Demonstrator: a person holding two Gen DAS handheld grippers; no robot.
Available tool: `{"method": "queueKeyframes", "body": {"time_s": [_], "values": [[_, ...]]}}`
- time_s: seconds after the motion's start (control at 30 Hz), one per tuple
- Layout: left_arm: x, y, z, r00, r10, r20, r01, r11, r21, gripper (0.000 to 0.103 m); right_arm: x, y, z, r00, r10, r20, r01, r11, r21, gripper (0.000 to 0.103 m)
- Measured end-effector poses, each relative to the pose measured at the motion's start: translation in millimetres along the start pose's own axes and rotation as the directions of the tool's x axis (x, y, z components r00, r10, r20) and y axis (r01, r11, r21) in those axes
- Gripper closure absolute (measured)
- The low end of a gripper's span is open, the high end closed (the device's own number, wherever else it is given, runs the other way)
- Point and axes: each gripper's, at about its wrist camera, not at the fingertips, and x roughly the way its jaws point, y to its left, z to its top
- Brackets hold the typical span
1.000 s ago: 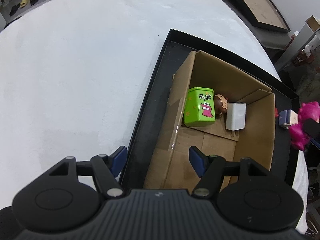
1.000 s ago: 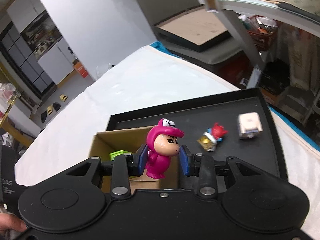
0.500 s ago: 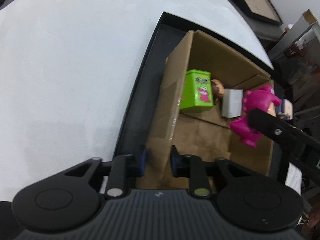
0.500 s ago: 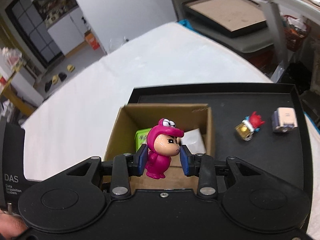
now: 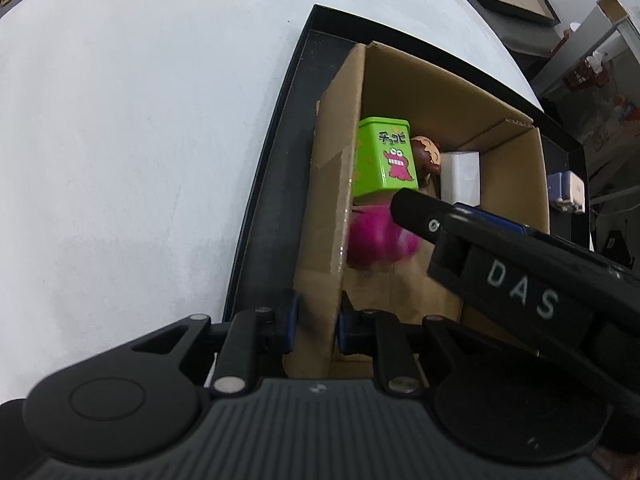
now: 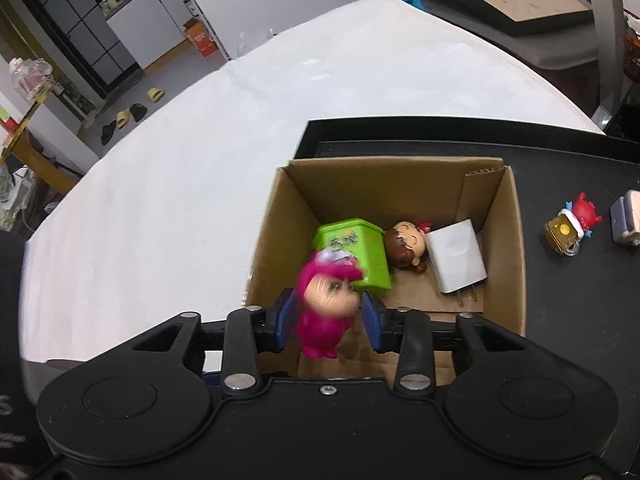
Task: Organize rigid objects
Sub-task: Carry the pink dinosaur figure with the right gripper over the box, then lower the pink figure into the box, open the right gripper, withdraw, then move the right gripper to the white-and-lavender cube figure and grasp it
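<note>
box (image 6: 508, 236): 1, near tray's (image 6: 560, 360) left edge, holds tin, doll, charger | left gripper (image 5: 316, 320) clamps box wall | right gripper (image 6: 326, 320) jaws just opened, pink figure (image 6: 326, 300) blurred between, over box | 2 toys on tray, right

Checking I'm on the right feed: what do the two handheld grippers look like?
Both are matte black plastic. The left gripper and right gripper each have two black fingers with blue pads, silver screws, round raised discs either side and a ribbed body. The right one carries white "DAS" lettering.

Three figurines (image 6: 326, 304), one tin (image 6: 354, 254), two chargers (image 6: 456, 256), one box (image 6: 400, 184).
</note>
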Motion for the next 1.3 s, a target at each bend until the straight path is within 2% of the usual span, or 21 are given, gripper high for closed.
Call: {"method": "queueKeyframes", "body": {"time_s": [0.17,0.43,0.57,0.6,0.83,1.03,1.3], "values": [[-2,-7,-1,0.999,0.032,-0.005,-0.032,0.999,0.026,0.087,-7,-15,-1,1.000,0.001,0.016,-0.002,0.999,0.035,0.061],[-5,-22,-10,0.996,0.093,-0.004,-0.093,0.994,0.064,0.087,-38,-48,-1,0.995,-0.012,0.100,0.007,0.999,0.052,0.062],[-4,-24,-10,0.993,0.117,0.007,-0.117,0.992,0.046,0.088,-53,-66,-2,0.990,-0.003,0.140,-0.007,0.997,0.077,0.062],[-3,-25,-10,0.992,0.126,0.006,-0.126,0.991,0.035,0.091,-57,-71,-3,0.989,-0.001,0.149,-0.011,0.997,0.080,0.062],[-3,-24,-7,0.985,0.169,0.025,-0.168,0.985,-0.034,0.092,-74,-106,-10,0.982,0.001,0.189,-0.029,0.989,0.146,0.062],[-8,-24,-2,0.980,0.193,0.043,-0.191,0.980,-0.054,0.091,-85,-140,-20,0.980,-0.032,0.194,-0.004,0.984,0.180,0.062],[-23,-45,6,0.963,0.253,0.093,-0.254,0.967,0.001,0.083,-81,-176,-30,0.980,-0.038,0.196,-0.011,0.971,0.240,0.062]]}}
